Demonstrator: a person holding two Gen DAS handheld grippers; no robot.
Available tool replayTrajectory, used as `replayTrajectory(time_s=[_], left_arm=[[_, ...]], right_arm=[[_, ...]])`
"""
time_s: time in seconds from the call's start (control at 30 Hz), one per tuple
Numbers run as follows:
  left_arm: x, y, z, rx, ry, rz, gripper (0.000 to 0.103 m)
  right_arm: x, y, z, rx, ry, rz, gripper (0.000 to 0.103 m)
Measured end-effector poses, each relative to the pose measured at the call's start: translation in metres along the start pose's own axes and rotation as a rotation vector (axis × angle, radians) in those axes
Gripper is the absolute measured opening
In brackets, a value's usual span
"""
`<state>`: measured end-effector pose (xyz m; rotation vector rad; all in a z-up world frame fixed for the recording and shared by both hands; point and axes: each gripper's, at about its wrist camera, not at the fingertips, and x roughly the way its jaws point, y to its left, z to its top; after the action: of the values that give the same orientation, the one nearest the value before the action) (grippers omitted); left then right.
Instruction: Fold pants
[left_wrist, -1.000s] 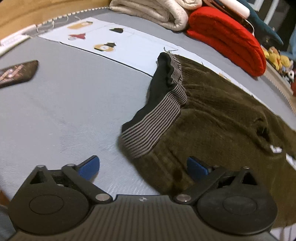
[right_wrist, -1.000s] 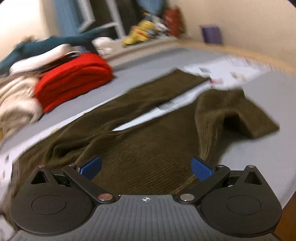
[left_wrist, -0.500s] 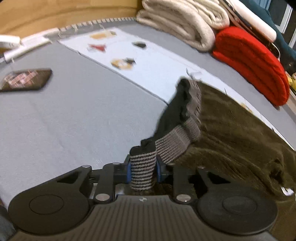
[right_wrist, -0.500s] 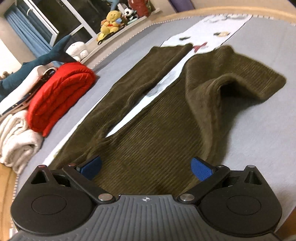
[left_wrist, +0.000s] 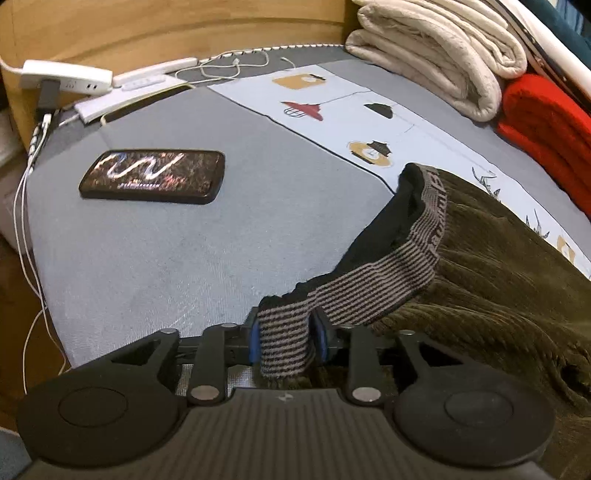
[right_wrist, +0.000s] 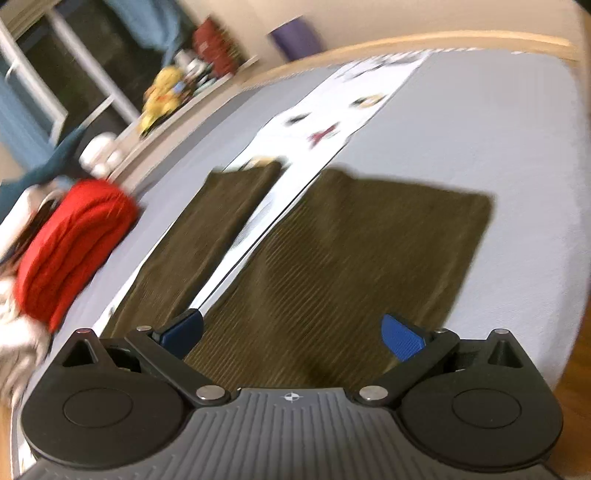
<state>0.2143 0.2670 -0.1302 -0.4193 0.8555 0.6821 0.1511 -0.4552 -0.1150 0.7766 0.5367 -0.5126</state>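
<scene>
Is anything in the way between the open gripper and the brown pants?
No. The right gripper hangs wide open right over the pants, with only bare corduroy ahead. The red blanket lies off to the side.

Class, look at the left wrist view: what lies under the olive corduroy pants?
Under the pants show the grey bed cover and a pale printed strip. How far each runs beneath is hidden by the cloth.

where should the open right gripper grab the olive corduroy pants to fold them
Probably the hem of the wider leg of the olive corduroy pants, coming in from its free outer edge on the grey bedcover. That leg lies flat, so a low approach is needed. The left gripper pinches the striped waistband, jaws opening; the right gripper is empty.
</scene>
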Motion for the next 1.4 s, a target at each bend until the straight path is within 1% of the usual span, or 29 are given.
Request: replayTrajectory(time_s=[0.03, 0.07, 0.17, 0.2, 0.27, 0.3, 0.33, 0.4, 0.43, 0.47, 0.5, 0.53, 0.57, 0.63, 0.7, 0.87, 0.93, 0.97, 1.03, 1.07, 1.1, 1.13, 1.17, 1.2, 1.23, 1.27, 1.3, 1.33, 1.4], left_arm=[[0.001, 0.000, -0.001, 0.008, -0.002, 0.017, 0.047], [0.002, -0.003, -0.001, 0.017, -0.009, 0.036, 0.054], [0.002, -0.007, -0.004, 0.042, -0.008, 0.081, 0.073], [0.004, -0.008, -0.004, 0.040, 0.001, 0.081, 0.076], [0.005, -0.006, -0.007, 0.022, 0.015, 0.076, 0.077], [0.006, -0.006, -0.009, 0.020, 0.015, 0.075, 0.077], [0.005, -0.006, -0.011, 0.023, 0.014, 0.074, 0.078], [0.004, -0.006, -0.014, 0.031, 0.012, 0.072, 0.078], [0.004, -0.006, -0.014, 0.032, 0.014, 0.069, 0.078], [0.004, -0.006, -0.014, 0.030, 0.019, 0.058, 0.071], [0.003, -0.006, -0.014, 0.025, 0.025, 0.032, 0.052], [0.002, -0.005, -0.012, 0.017, 0.034, -0.001, 0.044], [-0.001, -0.006, -0.010, 0.006, 0.029, 0.018, 0.030], [-0.006, -0.007, -0.007, 0.013, 0.029, 0.026, 0.029], [-0.012, -0.003, -0.004, 0.009, 0.036, 0.006, 0.027], [-0.030, 0.006, -0.003, 0.018, 0.087, -0.058, 0.026], [-0.029, 0.008, -0.007, 0.024, 0.115, -0.074, 0.026], [-0.025, 0.008, -0.010, 0.046, 0.116, -0.072, 0.027], [-0.015, 0.005, -0.019, 0.097, 0.113, -0.050, 0.035], [-0.014, 0.004, -0.022, 0.115, 0.095, -0.033, 0.048], [-0.016, 0.004, -0.024, 0.130, 0.071, -0.012, 0.069], [-0.020, 0.002, -0.025, 0.150, 0.036, 0.027, 0.082], [-0.027, -0.001, -0.027, 0.176, -0.015, 0.065, 0.101], [-0.035, -0.002, -0.029, 0.197, -0.058, 0.084, 0.103], [-0.042, -0.003, -0.030, 0.220, -0.091, 0.091, 0.103], [-0.048, -0.005, -0.031, 0.244, -0.098, 0.084, 0.103], [-0.054, -0.007, -0.031, 0.262, -0.090, 0.076, 0.103], [-0.061, -0.008, -0.033, 0.278, -0.078, 0.061, 0.103], [-0.083, -0.011, -0.042, 0.307, -0.070, 0.002, 0.103]], right_arm=[[0.001, -0.010, 0.008, 0.022, -0.015, -0.021, 0.102], [0.003, -0.022, 0.017, 0.046, -0.018, -0.042, 0.102], [0.017, -0.062, 0.041, 0.128, 0.017, -0.074, 0.102], [0.024, -0.076, 0.049, 0.153, 0.036, -0.072, 0.102], [0.037, -0.100, 0.058, 0.198, 0.056, -0.080, 0.101], [0.044, -0.107, 0.061, 0.205, 0.071, -0.078, 0.097], [0.052, -0.113, 0.063, 0.202, 0.089, -0.064, 0.092], [0.063, -0.116, 0.063, 0.182, 0.118, -0.036, 0.090], [0.066, -0.112, 0.062, 0.157, 0.110, -0.031, 0.082], [0.069, -0.107, 0.063, 0.125, 0.105, -0.033, 0.074], [0.074, -0.104, 0.063, 0.104, 0.111, -0.046, 0.046], [0.079, -0.103, 0.062, 0.097, 0.128, -0.055, 0.017], [0.083, -0.102, 0.061, 0.091, 0.142, -0.075, 0.011], [0.078, -0.097, 0.061, 0.057, 0.112, -0.090, 0.010], [0.064, -0.091, 0.063, 0.018, 0.050, -0.098, 0.009], [0.020, -0.100, 0.065, 0.055, -0.074, -0.123, 0.008], [0.017, -0.112, 0.067, 0.077, -0.088, -0.172, 0.008], [0.020, -0.120, 0.068, 0.089, -0.072, -0.195, 0.008], [0.038, -0.132, 0.066, 0.098, 0.018, -0.213, 0.009], [0.047, -0.137, 0.065, 0.098, 0.064, -0.238, 0.010], [0.049, -0.142, 0.066, 0.110, 0.068, -0.230, 0.009], [0.046, -0.144, 0.068, 0.129, 0.062, -0.216, 0.015], [0.044, -0.145, 0.070, 0.149, 0.054, -0.226, 0.021], [0.038, -0.144, 0.070, 0.159, 0.035, -0.249, 0.037], [0.032, -0.141, 0.071, 0.154, 0.010, -0.290, 0.059], [0.025, -0.136, 0.071, 0.141, -0.024, -0.338, 0.068], [0.016, -0.130, 0.070, 0.125, -0.062, -0.361, 0.075], [0.008, -0.123, 0.068, 0.104, -0.091, -0.347, 0.075], [-0.018, -0.104, 0.056, 0.050, -0.115, -0.259, 0.074]])
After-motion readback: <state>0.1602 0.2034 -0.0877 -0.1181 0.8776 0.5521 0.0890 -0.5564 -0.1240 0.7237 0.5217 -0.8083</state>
